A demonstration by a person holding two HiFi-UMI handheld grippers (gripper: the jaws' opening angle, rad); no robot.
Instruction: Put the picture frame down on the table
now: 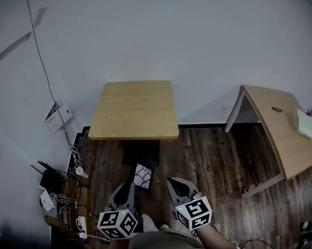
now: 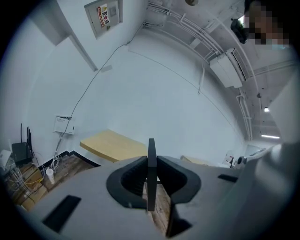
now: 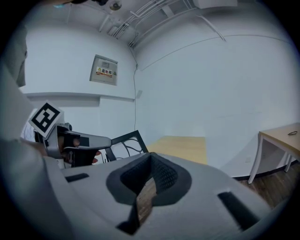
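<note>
The left gripper [image 2: 151, 162] has its jaws pinching the picture frame [image 2: 151, 144] by one thin edge. Seen along the jaws, the frame stands edge-on and upright, its long side running straight up out of the grip, a short length showing past the tips. The table [image 1: 134, 109] lies directly ahead of those jaws, well apart, with bare wooden floor [image 1: 211, 160] between. The right gripper [image 3: 149, 161] sits just beside the left, jaws pressed together on nothing. The left gripper alone carries the frame, so my judgement is that it must travel forward over the tabletop before lowering.
</note>
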